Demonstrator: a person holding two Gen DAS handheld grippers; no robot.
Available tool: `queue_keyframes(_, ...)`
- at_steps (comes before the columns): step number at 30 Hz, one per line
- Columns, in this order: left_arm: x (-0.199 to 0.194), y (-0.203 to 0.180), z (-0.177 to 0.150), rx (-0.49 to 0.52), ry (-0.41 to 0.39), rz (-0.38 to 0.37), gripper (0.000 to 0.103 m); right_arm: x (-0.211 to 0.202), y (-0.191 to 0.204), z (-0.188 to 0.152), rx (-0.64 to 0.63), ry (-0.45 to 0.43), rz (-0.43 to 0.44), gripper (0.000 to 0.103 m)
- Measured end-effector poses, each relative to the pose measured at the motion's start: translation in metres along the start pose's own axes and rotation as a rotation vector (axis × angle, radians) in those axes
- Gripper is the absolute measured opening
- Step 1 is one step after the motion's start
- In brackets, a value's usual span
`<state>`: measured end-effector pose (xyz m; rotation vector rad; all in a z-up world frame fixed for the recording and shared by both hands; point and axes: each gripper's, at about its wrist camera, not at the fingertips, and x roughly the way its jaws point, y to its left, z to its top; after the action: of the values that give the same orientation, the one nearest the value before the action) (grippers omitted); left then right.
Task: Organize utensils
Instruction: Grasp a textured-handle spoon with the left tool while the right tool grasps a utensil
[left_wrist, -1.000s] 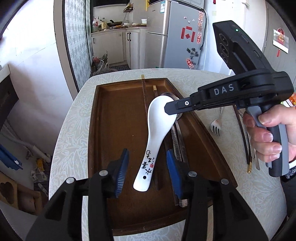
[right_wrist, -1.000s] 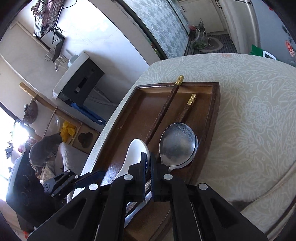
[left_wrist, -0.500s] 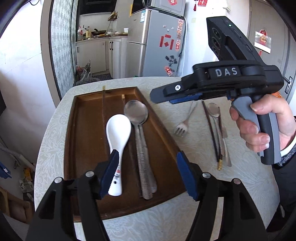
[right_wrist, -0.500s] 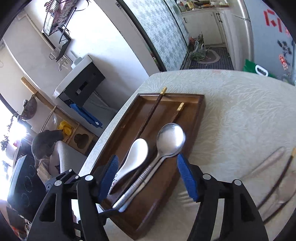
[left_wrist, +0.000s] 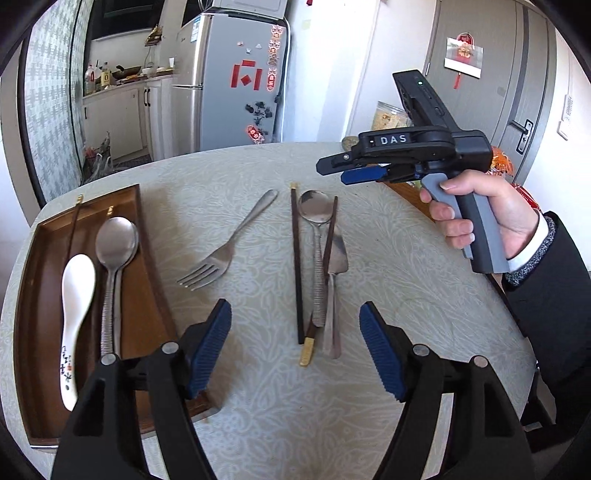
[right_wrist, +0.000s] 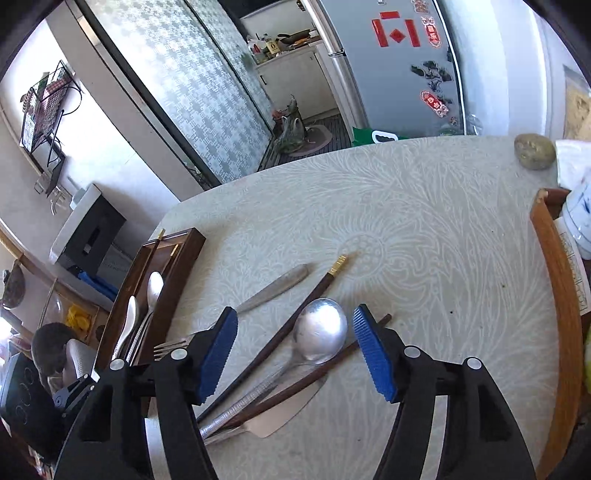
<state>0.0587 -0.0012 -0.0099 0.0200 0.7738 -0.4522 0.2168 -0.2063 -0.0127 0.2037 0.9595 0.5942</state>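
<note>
A brown wooden tray (left_wrist: 147, 258) on the left holds a white ceramic spoon (left_wrist: 77, 314), a metal spoon (left_wrist: 116, 240) and a pair of chopsticks. On the table to its right lie a fork (left_wrist: 221, 254), two dark chopsticks (left_wrist: 295, 266), another metal spoon (left_wrist: 316, 221) and a flat knife (left_wrist: 334, 280). My left gripper (left_wrist: 295, 321) hovers over the near ends of that pile, its jaws opening and gripping nothing. My right gripper (right_wrist: 295, 325) hangs above the spoon's bowl (right_wrist: 321, 328), its jaws closing slightly, pads touching nothing. A hand holds the right gripper (left_wrist: 351, 170).
A grey stone (right_wrist: 533, 151) sits at the table's far edge. A curved wooden rim (right_wrist: 554, 277) and a blue-and-white cup (right_wrist: 580, 221) stand at the right. A fridge (left_wrist: 236, 81) stands beyond the round table (left_wrist: 406, 258).
Both grippers left the tray and swung right over the loose utensils. The right gripper opened off the white spoon, which now lies in the tray. The left jaws widened.
</note>
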Motion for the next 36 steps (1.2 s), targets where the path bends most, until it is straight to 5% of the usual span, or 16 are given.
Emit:
queue_keyframes(13, 0.04, -0.028, 0.012, 0.033, 0.035, -0.068, 0.075, 0.036, -0.006, -0.011, -0.026, 0.054, -0.009, 0.044)
queue_keyframes(18, 0.05, -0.028, 0.013, 0.031, 0.051, -0.066, 0.075, 0.036, -0.01, -0.011, -0.019, 0.057, -0.013, 0.006)
queue_keyframes(26, 0.055, -0.02, 0.01, 0.023, 0.06, -0.04, 0.074, -0.008, 0.007, -0.01, -0.016, 0.024, 0.114, 0.002)
queue_keyframes(31, 0.057, -0.017, 0.009, 0.005, 0.074, -0.046, 0.054, -0.027, 0.021, -0.013, -0.019, 0.017, 0.147, 0.002)
queue_keyframes(33, 0.058, -0.015, 0.009, 0.001, 0.088, -0.048, 0.016, -0.032, 0.026, -0.014, -0.019, 0.017, 0.156, 0.002)
queue_keyframes(36, 0.051, -0.013, 0.007, 0.005, 0.085, -0.036, 0.011, -0.037, 0.036, -0.015, -0.031, 0.013, 0.153, 0.002)
